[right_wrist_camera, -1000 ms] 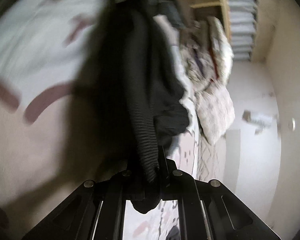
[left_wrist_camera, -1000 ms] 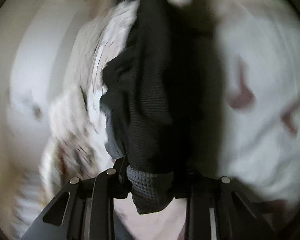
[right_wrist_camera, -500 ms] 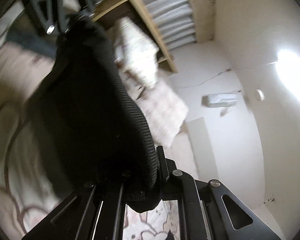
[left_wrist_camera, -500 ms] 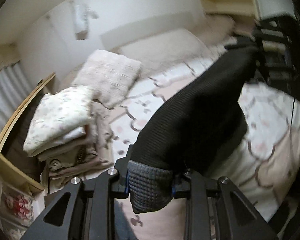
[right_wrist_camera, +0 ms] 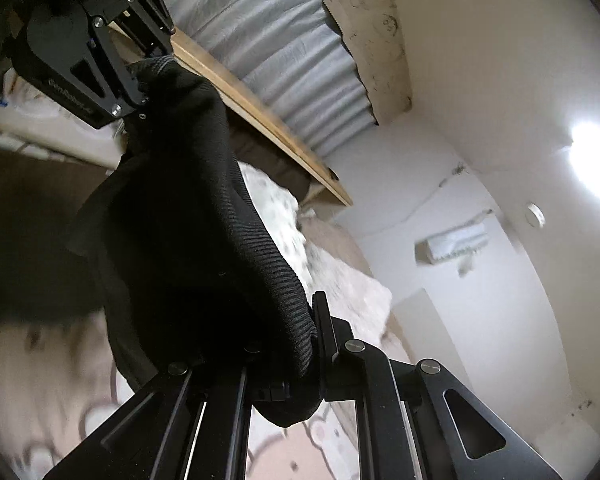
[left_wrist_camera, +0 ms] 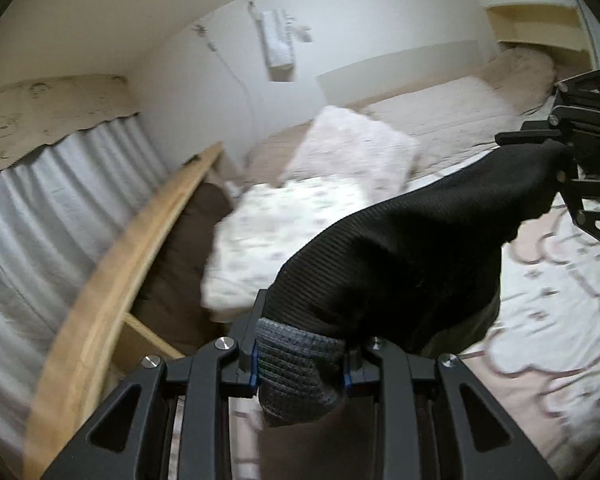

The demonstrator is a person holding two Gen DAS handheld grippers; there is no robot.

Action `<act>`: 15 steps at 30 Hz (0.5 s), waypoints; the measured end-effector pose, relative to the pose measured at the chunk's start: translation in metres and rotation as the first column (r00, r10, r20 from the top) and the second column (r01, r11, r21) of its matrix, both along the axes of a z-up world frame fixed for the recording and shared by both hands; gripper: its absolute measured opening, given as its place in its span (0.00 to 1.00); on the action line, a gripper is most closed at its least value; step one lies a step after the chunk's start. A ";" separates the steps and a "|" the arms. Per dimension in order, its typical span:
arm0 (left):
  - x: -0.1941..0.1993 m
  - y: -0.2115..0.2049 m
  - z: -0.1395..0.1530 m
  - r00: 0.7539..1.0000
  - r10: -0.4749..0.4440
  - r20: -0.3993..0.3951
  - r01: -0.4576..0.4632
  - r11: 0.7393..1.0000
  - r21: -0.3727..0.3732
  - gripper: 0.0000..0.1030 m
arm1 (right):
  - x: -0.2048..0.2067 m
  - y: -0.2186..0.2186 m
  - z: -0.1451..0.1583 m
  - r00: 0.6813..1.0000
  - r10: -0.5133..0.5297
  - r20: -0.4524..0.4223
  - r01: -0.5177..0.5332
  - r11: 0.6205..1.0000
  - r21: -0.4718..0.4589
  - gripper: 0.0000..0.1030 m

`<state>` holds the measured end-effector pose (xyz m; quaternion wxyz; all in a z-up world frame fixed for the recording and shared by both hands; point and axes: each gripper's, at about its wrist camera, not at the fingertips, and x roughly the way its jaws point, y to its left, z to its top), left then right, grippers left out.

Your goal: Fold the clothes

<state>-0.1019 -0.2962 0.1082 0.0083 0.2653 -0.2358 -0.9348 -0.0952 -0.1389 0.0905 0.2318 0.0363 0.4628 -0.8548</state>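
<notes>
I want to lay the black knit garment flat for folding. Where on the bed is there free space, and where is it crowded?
The patterned bedspread below the black knit garment looks bare, out to the right. It is crowded toward the wooden shelf edge: a folded floral bundle and a fluffy folded blanket lie there.

Left wrist view. The left tool (left_wrist_camera: pixel 300 360) is clamped on the grey ribbed cuff (left_wrist_camera: pixel 298 372) of a black knit garment (left_wrist_camera: pixel 412 256), which stretches up and to the right to the right tool (left_wrist_camera: pixel 560 156), closed on its far end. Below lies a bed (left_wrist_camera: pixel 548 320) with a pale patterned cover. Behind the garment sit a floral folded quilt (left_wrist_camera: pixel 268 232) and a fluffy pink pillow (left_wrist_camera: pixel 356 152). A wooden rail (left_wrist_camera: pixel 132 256) borders a grey curtain (left_wrist_camera: pixel 44 216) at left.
</notes>
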 end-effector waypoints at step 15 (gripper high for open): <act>-0.022 -0.074 -0.061 0.997 -0.059 -0.051 0.049 0.983 -0.175 0.27 | -0.031 -0.117 -0.052 0.998 0.056 0.018 -0.057 0.998 0.022 0.10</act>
